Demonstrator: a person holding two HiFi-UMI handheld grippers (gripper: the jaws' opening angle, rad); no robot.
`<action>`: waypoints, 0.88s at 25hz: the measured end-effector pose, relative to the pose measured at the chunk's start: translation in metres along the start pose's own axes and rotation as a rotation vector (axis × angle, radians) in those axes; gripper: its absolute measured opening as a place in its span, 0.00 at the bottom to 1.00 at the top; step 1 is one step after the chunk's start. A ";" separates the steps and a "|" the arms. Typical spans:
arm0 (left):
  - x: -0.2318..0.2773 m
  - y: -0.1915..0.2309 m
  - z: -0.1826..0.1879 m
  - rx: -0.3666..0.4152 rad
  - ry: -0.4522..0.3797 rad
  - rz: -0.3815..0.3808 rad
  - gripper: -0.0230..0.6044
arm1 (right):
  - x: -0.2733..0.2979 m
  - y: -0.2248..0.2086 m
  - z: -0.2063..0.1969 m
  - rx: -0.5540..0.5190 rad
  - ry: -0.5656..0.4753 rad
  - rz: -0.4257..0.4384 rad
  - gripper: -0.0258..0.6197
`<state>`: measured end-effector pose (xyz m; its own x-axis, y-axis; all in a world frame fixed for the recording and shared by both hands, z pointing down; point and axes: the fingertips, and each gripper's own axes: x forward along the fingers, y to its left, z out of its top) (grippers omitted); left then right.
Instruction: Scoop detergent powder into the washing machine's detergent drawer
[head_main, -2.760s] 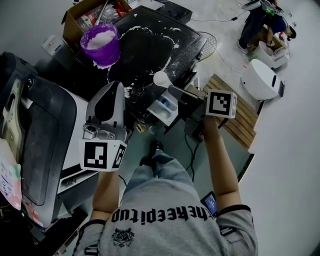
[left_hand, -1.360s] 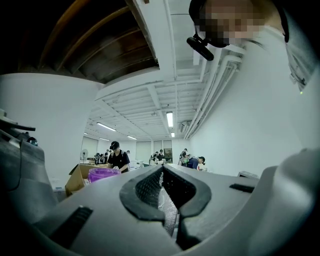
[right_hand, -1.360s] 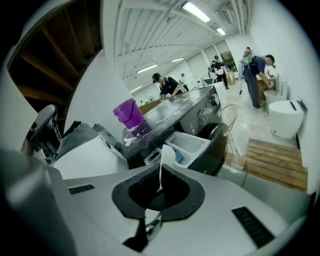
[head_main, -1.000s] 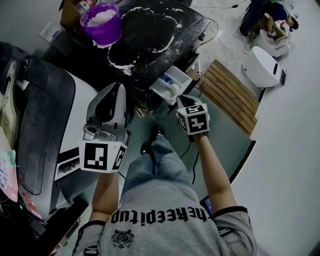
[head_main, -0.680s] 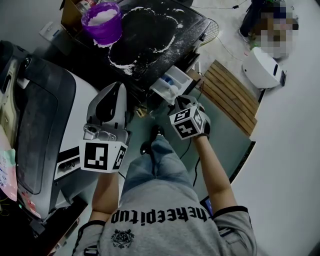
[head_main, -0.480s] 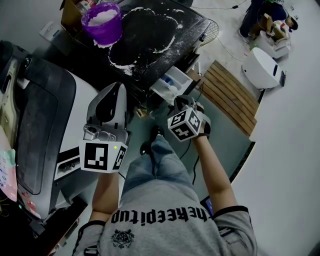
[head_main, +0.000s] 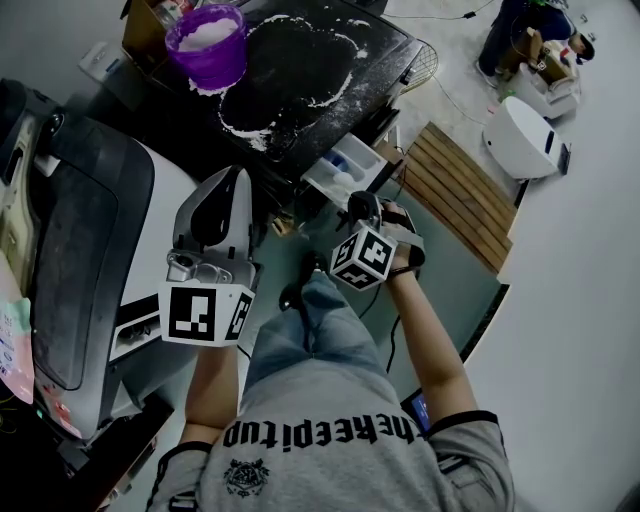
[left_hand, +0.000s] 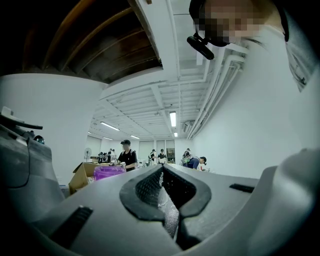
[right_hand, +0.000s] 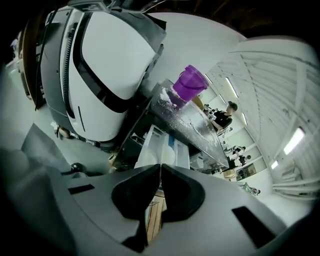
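The right tongs (right_hand: 160, 169) are pressed together at the tips, and a white scoop (right_hand: 165, 156) sits straight beyond them, apparently pinched by its handle, though the handle itself is too thin to make out. In the head view these tongs are rolled over, marker cube turned toward the person, just at the 6 o'clock side of the detergent drawer (head_main: 345, 168). The drawer stands pulled out from under the edge of the black worktop (head_main: 300, 95), a little past 12 o'clock from the middle of that view, and in the right gripper view the scoop's bowl hangs over its white compartments. Loose white powder (head_main: 240, 128) streaks the worktop in rings and smears. A purple bucket (head_main: 206, 42) heaped with powder stands at the worktop's far end, near 11 o'clock, beside a cardboard box (head_main: 146, 27). The left tongs (left_hand: 162, 175) are closed with nothing between them, pointing up at the room's ceiling, held near 9 o'clock over the corner of a big white-and-dark appliance (head_main: 90, 240). A slatted wooden platform (head_main: 460, 200) lies on the floor at 2 o'clock.
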<state>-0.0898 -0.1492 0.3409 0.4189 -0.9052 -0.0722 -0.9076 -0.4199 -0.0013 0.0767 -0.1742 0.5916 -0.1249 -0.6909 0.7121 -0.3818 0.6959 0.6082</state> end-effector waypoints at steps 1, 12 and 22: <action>-0.001 0.001 0.000 -0.001 0.001 0.001 0.04 | 0.000 0.000 0.000 -0.011 0.005 -0.004 0.05; -0.008 0.008 0.001 -0.010 -0.004 0.006 0.04 | -0.002 -0.002 -0.002 -0.159 0.048 -0.077 0.05; -0.018 0.012 -0.002 -0.019 -0.004 0.003 0.04 | -0.006 0.000 -0.002 -0.223 0.059 -0.115 0.05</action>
<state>-0.1078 -0.1381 0.3440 0.4162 -0.9061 -0.0765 -0.9080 -0.4186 0.0178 0.0791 -0.1698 0.5882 -0.0366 -0.7597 0.6493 -0.1781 0.6443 0.7438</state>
